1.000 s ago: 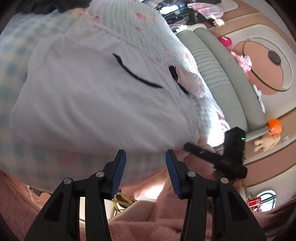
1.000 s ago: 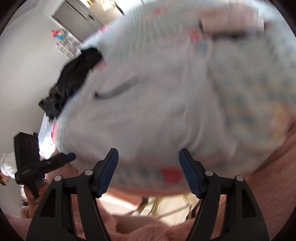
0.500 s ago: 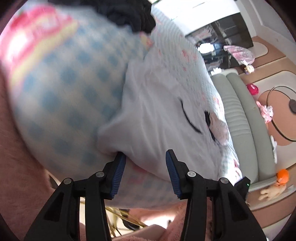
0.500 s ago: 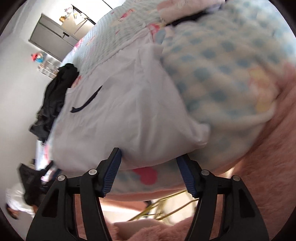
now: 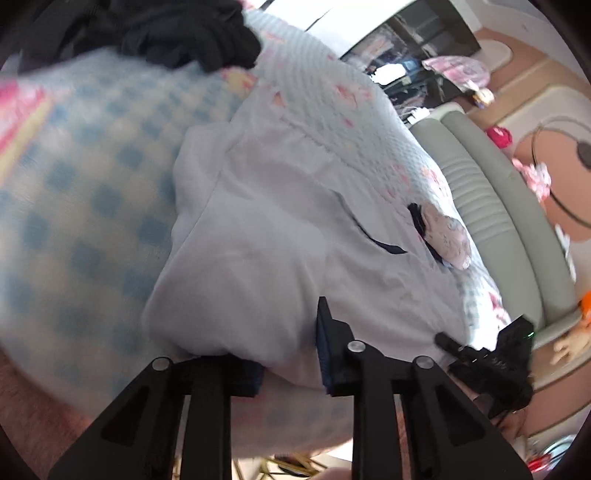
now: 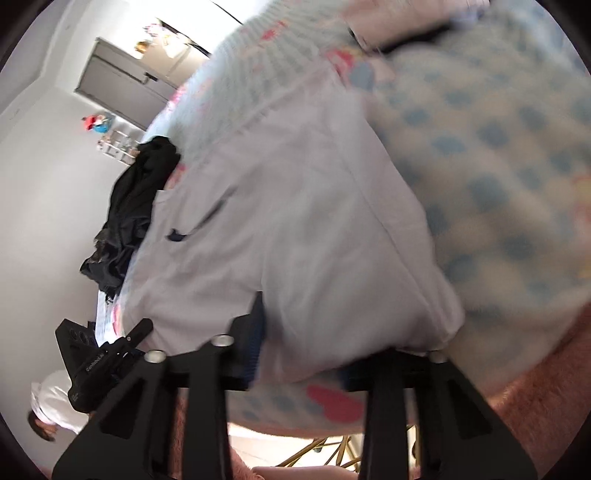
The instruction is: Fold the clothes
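Lying across a bed (image 5: 92, 192) covered in a blue-and-cream checked blanket, the pale lilac garment (image 5: 280, 229) spreads flat, with a heap of black clothes (image 5: 177, 33) at the far end, a grey-green padded headboard (image 5: 509, 229) along one side and a white wall (image 6: 40, 177) with a grey door on the other. Your left tongs (image 5: 288, 350) stand apart, the garment's near hem draped between and over the fingers. Your right tongs (image 6: 314, 350) are likewise spread wide, with the garment's other near corner bulging over them.
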A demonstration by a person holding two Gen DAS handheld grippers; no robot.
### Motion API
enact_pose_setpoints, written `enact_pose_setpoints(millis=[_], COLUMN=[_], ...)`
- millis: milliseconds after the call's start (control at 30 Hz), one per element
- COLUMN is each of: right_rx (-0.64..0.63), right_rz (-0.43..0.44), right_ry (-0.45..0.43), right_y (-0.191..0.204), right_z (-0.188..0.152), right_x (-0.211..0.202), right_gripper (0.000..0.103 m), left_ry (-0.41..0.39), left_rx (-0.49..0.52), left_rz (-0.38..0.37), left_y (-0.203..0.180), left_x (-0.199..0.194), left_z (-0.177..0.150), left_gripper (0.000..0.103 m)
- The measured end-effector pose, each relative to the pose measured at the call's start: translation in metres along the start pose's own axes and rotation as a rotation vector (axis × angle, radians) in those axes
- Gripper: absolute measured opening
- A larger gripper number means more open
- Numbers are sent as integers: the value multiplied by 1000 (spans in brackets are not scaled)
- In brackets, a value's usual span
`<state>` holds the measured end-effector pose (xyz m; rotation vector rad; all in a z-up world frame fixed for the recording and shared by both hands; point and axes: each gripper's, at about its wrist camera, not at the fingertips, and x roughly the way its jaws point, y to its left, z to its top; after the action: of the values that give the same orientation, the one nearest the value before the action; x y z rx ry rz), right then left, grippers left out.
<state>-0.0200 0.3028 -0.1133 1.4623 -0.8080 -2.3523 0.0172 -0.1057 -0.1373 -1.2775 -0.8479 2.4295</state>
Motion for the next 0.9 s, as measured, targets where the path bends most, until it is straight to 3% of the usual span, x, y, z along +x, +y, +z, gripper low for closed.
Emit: enact_pose_setpoints(millis=[233,467,600,700,767,833,900], right_rx=[-103,-30,-38,-20,-91,-148,-165], right_rz=[14,40,45,15,5,-13,20], right_ry=[-51,23,10,-62,-173,-256,-291], right_y=[31,15,21,30,52,71,79], right_z=[-15,-20,9,66,104,128,133], right_x=[-49,-41,-36,-30,-34,-40,-49], right_gripper=[20,20,23,39,44,52,70], left_ry=[27,89,98,8,-103,-188,-247], left_rx=[51,18,28,82,100,104,117], left_rz=[-28,-48,-90,-112,-117,-35,-44], left_y=[-20,-32,-39,-54,-65,-71,-66], left_x=[-41,-22,-12,-3,-5,-15,-25], left_z=[-2,-2,45,110,154,173,171], left_gripper=[20,20,24,36,50,56,62])
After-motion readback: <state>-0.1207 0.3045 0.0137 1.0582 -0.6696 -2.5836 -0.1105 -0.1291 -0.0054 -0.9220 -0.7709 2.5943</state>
